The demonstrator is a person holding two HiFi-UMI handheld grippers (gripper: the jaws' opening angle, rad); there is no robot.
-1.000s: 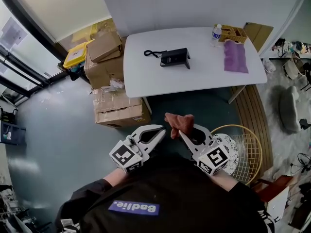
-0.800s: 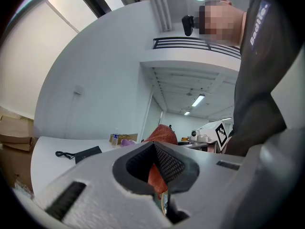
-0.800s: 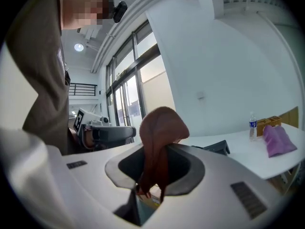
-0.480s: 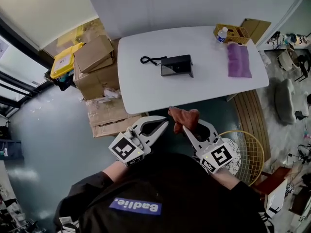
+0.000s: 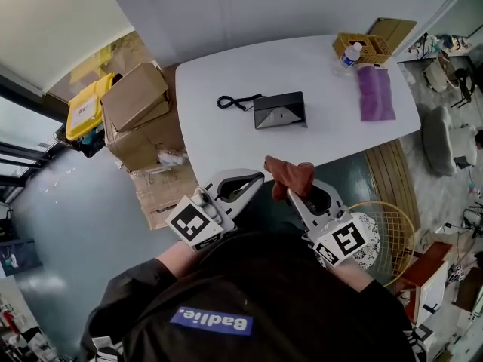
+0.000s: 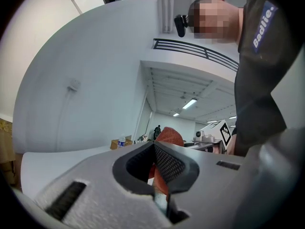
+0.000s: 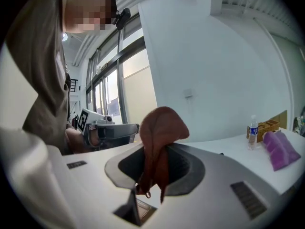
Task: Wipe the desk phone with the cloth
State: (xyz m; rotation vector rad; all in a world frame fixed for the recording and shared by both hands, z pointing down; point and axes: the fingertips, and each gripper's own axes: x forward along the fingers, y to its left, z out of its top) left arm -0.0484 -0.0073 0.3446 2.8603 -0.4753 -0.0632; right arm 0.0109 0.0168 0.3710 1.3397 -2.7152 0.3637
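Note:
The black desk phone (image 5: 280,110) lies on the white table (image 5: 226,138), its coiled cord (image 5: 230,101) trailing left. Both grippers hang in front of the table's near edge, well short of the phone. My right gripper (image 5: 290,193) is shut on a reddish-brown cloth (image 5: 287,173) (image 7: 162,128), which bunches up above the jaws. My left gripper (image 5: 259,176) (image 6: 153,147) is shut with nothing in it. In the left gripper view, the cloth (image 6: 169,136) shows just past its closed tips.
A purple cloth (image 5: 375,93), a water bottle (image 5: 348,53) and a yellow basket (image 5: 362,47) sit at the table's far right. Cardboard boxes (image 5: 136,104) and a yellow-lidded bin (image 5: 81,108) stand left of the table. A round wire basket (image 5: 386,232) is on the floor at the right.
The table and phone have come nearer and lower in the head view. Both grippers keep the same pose, the cloth still held in the right one.

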